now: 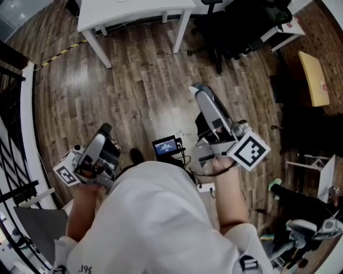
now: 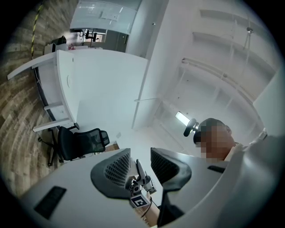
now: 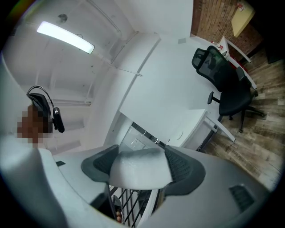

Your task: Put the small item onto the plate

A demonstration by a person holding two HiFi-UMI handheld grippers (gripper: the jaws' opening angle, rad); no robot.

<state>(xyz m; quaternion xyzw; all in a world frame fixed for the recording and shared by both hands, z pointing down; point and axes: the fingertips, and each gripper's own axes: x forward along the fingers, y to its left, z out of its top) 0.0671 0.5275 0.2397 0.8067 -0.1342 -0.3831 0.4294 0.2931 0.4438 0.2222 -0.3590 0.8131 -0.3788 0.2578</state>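
Observation:
Both grippers point up and away from the floor, held in front of the person's chest. My right gripper (image 3: 140,153) is shut on a small white soft-looking block (image 3: 140,171) that fills the gap between its dark ribbed pads (image 3: 185,167). In the head view that gripper (image 1: 199,92) rises at centre right, with the pale item at its tip. My left gripper (image 2: 139,156) is open, with nothing between its pads (image 2: 116,168). It sits lower left in the head view (image 1: 104,130). No plate shows in any view.
A white table (image 1: 134,10) stands at the top of the head view, with a black office chair (image 1: 236,32) to its right. A small screen device (image 1: 166,145) hangs at the person's chest. A black railing (image 1: 16,160) runs down the left. Wood floor lies below.

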